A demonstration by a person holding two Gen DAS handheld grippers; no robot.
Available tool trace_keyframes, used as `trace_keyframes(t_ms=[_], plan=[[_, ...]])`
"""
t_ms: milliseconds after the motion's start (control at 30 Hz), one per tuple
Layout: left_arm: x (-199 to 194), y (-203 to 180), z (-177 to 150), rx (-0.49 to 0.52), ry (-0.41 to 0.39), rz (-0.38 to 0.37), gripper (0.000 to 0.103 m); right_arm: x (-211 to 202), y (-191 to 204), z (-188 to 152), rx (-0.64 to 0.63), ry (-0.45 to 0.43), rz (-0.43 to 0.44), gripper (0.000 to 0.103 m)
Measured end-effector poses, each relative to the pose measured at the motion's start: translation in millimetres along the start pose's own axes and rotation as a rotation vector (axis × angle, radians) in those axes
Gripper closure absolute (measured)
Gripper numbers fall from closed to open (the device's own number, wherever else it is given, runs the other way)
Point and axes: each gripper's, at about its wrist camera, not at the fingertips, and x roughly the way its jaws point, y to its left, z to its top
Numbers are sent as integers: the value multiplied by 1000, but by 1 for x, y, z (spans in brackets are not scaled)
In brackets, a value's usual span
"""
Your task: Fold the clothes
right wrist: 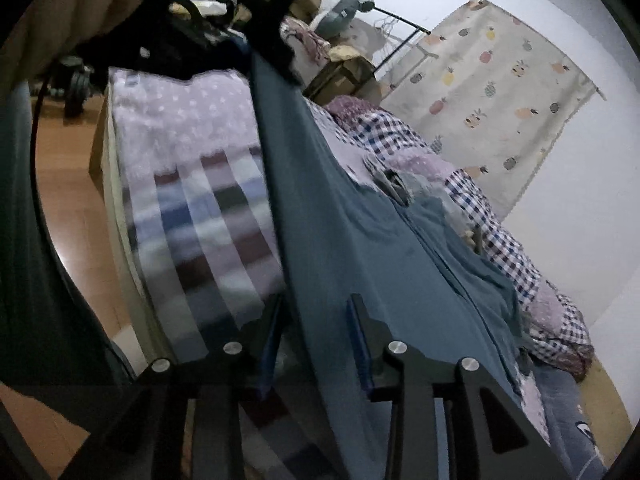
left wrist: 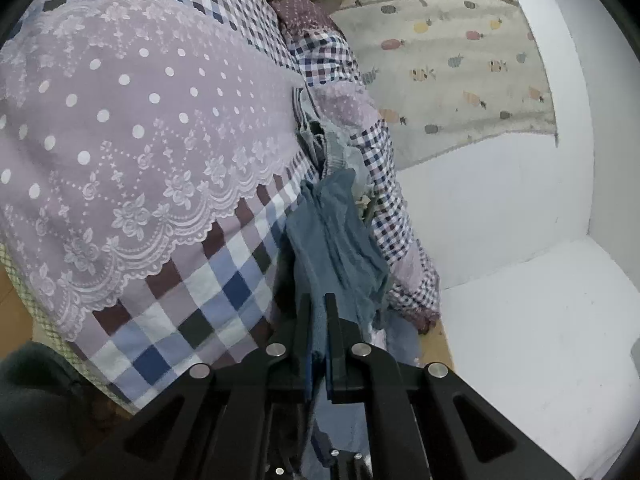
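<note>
- The left claw (left wrist: 318,300) is pinched tight on an edge of the soft teal-blue cotton garment (left wrist: 340,240).
- The right claw (right wrist: 316,308) stands apart, with cloth running between its fingers; whether it grips is unclear.
- The garment hangs stretched above the checked, lace-trimmed bed (left wrist: 140,140), not folded flat.
- Other crumpled clothes (left wrist: 332,140) lie on the bed beyond it.

A home bedroom: a bed (left wrist: 168,264) in checked, lace-trimmed bedding (rumpled quilt (left wrist: 384,208) alongside), pineapple-print curtain (left wrist: 460,68) beyond it.

Dim indoor light, heavy fisheye warp w/ dark edges; right view motion-blurred, left sharp.
</note>
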Motion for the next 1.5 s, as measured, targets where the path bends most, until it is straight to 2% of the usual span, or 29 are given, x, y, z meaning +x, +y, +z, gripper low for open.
trace_keyframes(t_ms=[167, 500, 867, 1033, 1100, 1233, 1300, 1333, 1367, 1400, 1500], plan=[[3, -8, -1, -19, -20, -39, 101, -2, -20, -29, 21, 77, -63, 69], [8, -18, -2, -72, -81, -60, 101, -14, -65, -91, 68, 228, -171, 69], [24, -21, -4, -90, -83, -38, 101, -22, -96, -150, 56, 378, -248, 69], [23, -17, -3, -100, -96, -34, 101, -23, -106, -172, 2, 457, -266, 70], [21, -16, -3, -102, -99, -34, 101, -24, -111, -181, -29, 495, -281, 70], [16, -14, -1, -103, -109, -33, 101, -23, -134, -206, -6, 649, -311, 71], [15, -13, 0, -106, -110, -32, 101, -31, -145, -207, 16, 643, -293, 74], [14, -14, 0, -105, -112, -31, 101, -35, -151, -207, 27, 640, -284, 79], [13, -14, 0, -102, -113, -29, 101, -39, -157, -208, 38, 636, -275, 94], [12, -14, 1, -99, -113, -27, 101, -42, -163, -208, 49, 633, -266, 103], [9, -18, 1, -79, -105, -9, 101, -54, -181, -209, 82, 624, -239, 101]])
